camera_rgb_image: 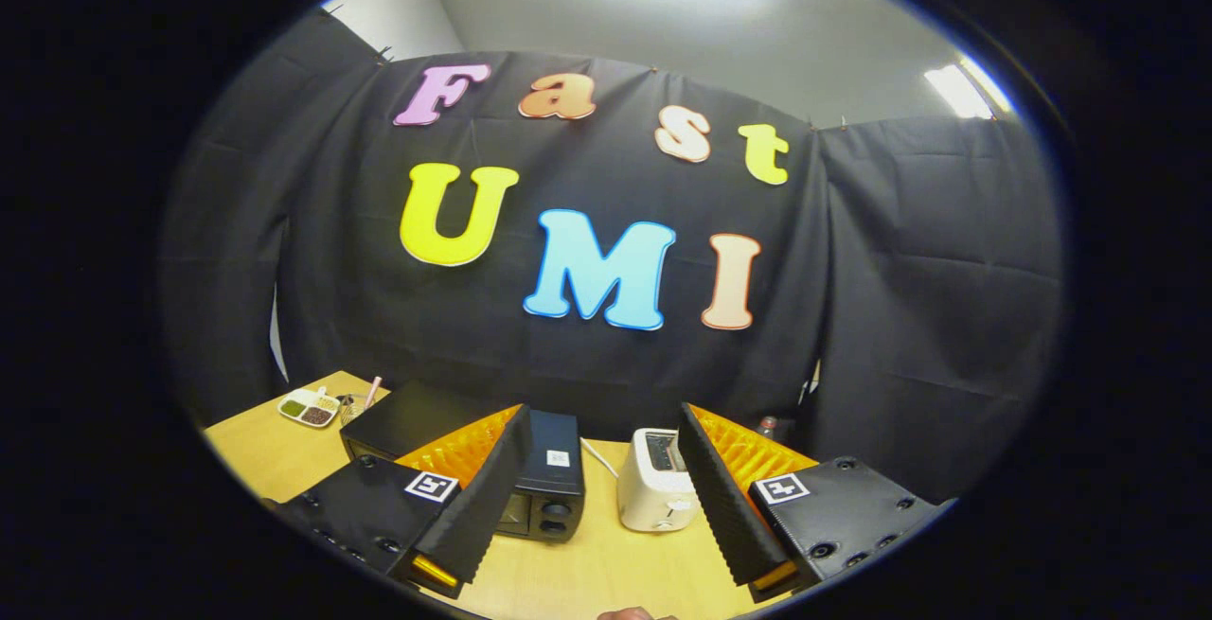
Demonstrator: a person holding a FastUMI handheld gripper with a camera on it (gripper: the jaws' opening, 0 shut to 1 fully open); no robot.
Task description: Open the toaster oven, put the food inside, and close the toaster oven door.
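- Hovering above the near part of the tabletop (606, 573), the gripper (598, 492) has its two fingers spread wide with nothing between them but bare wood and the appliances beyond.
- The toaster oven (544, 469), a black box with dials on its front, stands at about eleven o'clock from the gripper's midpoint, just beyond the left finger (478, 497), which hides much of its door.
- A white pop-up toaster (653, 483) stands just beside it at about one o'clock, close to the right finger (724, 497).
- A small divided dish (309, 407) lies well apart at ten o'clock, near the tabletop's far corner (whether this is the food meant, I cannot tell).
- The oven should be heavy and rigid; its door is probably hinged at the bottom and stiff, so the hold belongs on the handle along the door's upper edge, which is hidden here.
- The oven's smooth casing could slide on the wood if the pull is abrupt, so a steady downward draw seems wiser.
- The gripper is held fairly level and raised, pointing toward the booth wall, its fingers aimed over the appliances rather than at the door.
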